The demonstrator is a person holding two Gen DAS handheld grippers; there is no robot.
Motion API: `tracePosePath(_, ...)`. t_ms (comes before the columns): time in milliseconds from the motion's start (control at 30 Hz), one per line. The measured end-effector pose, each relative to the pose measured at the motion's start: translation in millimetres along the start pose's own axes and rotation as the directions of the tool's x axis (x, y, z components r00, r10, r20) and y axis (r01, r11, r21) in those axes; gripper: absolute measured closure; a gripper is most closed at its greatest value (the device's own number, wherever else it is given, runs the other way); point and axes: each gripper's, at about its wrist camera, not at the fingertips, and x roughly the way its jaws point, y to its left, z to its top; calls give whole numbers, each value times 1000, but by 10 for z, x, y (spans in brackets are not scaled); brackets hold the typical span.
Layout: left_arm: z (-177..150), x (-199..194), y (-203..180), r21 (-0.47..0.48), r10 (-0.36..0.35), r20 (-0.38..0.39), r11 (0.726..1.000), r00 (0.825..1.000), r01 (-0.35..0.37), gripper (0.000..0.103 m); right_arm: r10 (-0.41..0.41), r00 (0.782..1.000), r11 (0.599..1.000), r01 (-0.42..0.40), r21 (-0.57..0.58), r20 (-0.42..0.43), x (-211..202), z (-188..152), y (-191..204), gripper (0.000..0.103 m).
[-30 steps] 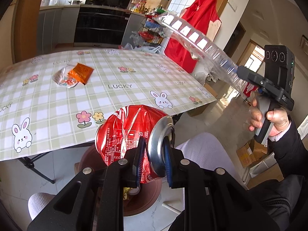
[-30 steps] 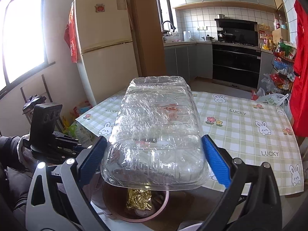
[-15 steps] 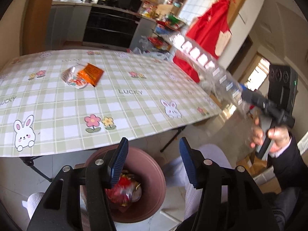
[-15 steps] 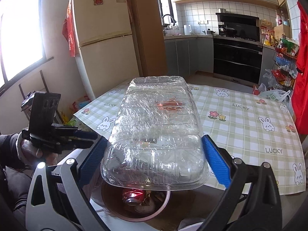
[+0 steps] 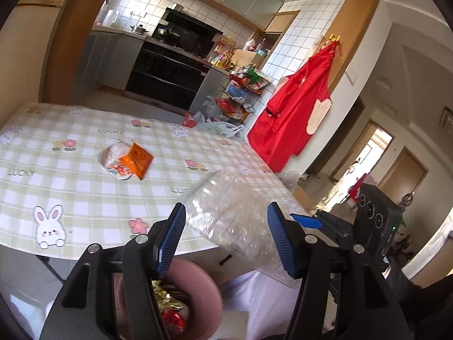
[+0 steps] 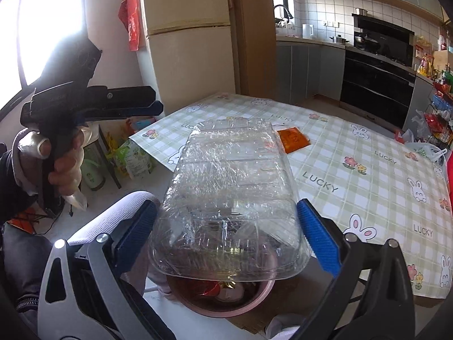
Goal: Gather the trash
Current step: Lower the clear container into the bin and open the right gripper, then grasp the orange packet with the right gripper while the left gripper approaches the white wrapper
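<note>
Trash: we hold a clear plastic tray (image 6: 232,198) clamped between the right gripper (image 6: 226,236) fingers, low centre of frame, over the pink bin (image 6: 220,297). Our left gripper (image 5: 223,238) fingers have just been opening and stand apart, empty. Next we release the tray, then fetch the orange packet (image 5: 136,160) on the table (image 5: 70,187).

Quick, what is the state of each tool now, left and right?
Left tool: open, empty, jaws just opened.
Right tool: shut on the clear tray.
</note>
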Motion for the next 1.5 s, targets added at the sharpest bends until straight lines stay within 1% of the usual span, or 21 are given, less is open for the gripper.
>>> tracePosePath(100,-39,-47,89,-15,34,-4,999,999,-34,44,41,999,999,-41,12,-9,145,-4,73,6)
tracePosePath(267,-73,-146,233,-44,51,11,998,999,-50,44,95,995,995,-95,6,-34,383,-14,199,7)
tracePosePath(367,-82,-202,281,-45,65,17,997,998,-64,44,95,995,995,-94,13,-40,482,5,204,7)
tracePosePath(467,-94,-237,332,-43,78,26,996,997,-77,44,91,996,995,-90,38,-20,479,66,155,7)
tracePosePath(600,-105,-255,411,-42,110,29,993,993,-109,44,45,999,998,-45,50,1,406,132,41,7)
tracePosePath(767,-73,-222,510,-34,153,28,988,988,-152,44,-49,998,995,46,93,31,315,200,-198,6)
tracePosePath(933,7,-100,631,-6,195,7,981,981,-195,44,-132,990,978,122,171,47,281,238,-541,6)
tracePosePath(1100,120,133,763,32,237,-26,971,971,-236,44,-169,985,956,156,247,29,393,231,-881,6)
tracePosePath(1200,178,283,882,49,259,-40,965,965,-257,44,-170,985,945,162,284,1,574,241,-1049,6)
tracePosePath(1300,238,453,1036,55,281,-55,959,958,-278,44,-155,987,938,160,307,-41,900,295,-1187,6)
tracePosePath(1367,275,570,1164,57,296,-64,955,953,-293,44,-139,988,933,155,324,-74,1171,373,-1284,6)
tracePosePath(1500,362,773,1414,54,323,-75,946,944,-319,44,-93,986,907,140,396,-136,1832,586,-1553,6)
